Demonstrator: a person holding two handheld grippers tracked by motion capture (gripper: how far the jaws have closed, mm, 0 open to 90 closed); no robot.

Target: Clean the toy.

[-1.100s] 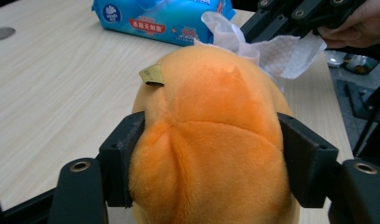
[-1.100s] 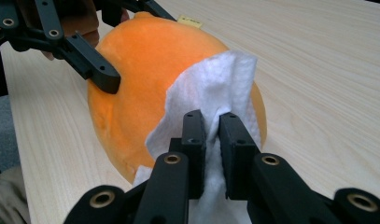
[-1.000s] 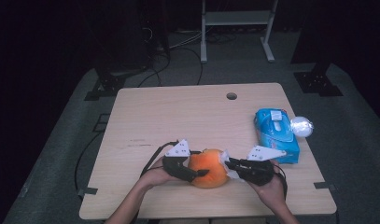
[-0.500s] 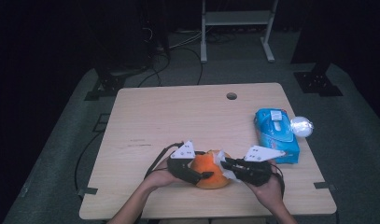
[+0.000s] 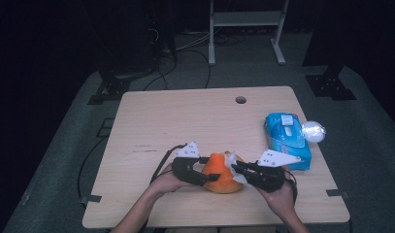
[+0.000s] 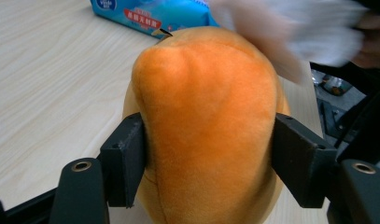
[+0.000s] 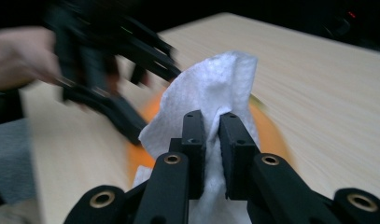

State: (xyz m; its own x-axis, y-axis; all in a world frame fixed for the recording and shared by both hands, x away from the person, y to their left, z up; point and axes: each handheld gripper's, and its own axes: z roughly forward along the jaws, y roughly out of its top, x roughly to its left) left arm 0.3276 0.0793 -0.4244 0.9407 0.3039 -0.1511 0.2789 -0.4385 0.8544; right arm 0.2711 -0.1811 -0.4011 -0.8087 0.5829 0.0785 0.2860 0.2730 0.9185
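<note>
An orange plush toy (image 5: 219, 175) lies near the table's front edge, between the two grippers. My left gripper (image 5: 210, 169) reaches in from the left. Its jaws have just been closing, and in the left gripper view its pads (image 6: 127, 158) press into both sides of the plush (image 6: 206, 116). My right gripper (image 5: 235, 170) comes from the right, shut on a white wipe (image 7: 211, 84) that it holds against the plush's (image 7: 271, 135) upper right side. The wipe (image 6: 290, 32) appears blurred beyond the plush. The left gripper (image 7: 117, 93) is a dark blur in the right gripper view.
A blue wet-wipe pack (image 5: 286, 138) lies at the right of the wooden table (image 5: 185, 121), with a whitish crumpled ball (image 5: 313, 131) by its far right side. A cable hole (image 5: 240, 100) sits near the back edge. Dark floor, cables and a metal frame lie beyond.
The left gripper's jaws have spread and then come together again on the plush, a little further right. The right gripper with the wipe has hardly moved.
</note>
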